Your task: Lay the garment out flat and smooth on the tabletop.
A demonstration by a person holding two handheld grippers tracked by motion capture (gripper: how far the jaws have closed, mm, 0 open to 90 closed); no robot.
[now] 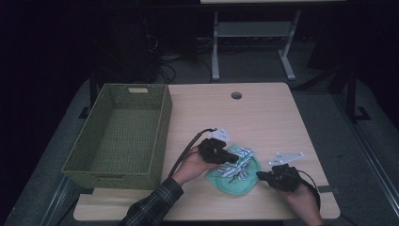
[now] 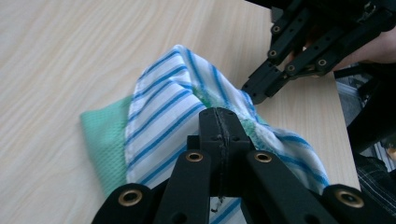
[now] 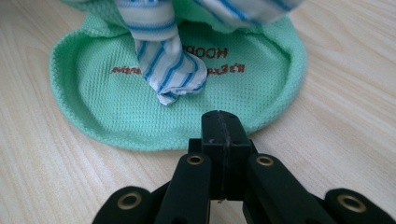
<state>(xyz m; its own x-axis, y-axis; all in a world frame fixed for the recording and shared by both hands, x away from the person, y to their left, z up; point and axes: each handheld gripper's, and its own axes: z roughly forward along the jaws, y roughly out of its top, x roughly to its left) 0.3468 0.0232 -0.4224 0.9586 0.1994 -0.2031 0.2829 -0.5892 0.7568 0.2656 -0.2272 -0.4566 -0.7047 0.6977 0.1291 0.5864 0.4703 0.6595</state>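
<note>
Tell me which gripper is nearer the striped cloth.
Left. The left gripper is right at the striped cloth, jaws shut at its folds. The right gripper sits shut beside the green cloth, clear of the stripes.

Overhead; two close views, shared cloth (image 1: 240, 162)

left hand-held gripper (image 2: 219, 122): jaws together at 6 o'clock, tips on the striped cloth (image 2: 173, 107)
green cloth (image 2: 103, 135): under it, at 9 o'clock
right hand-held gripper (image 2: 252, 91): 2 o'clock
counter (image 2: 70, 51): pale wood
</note>
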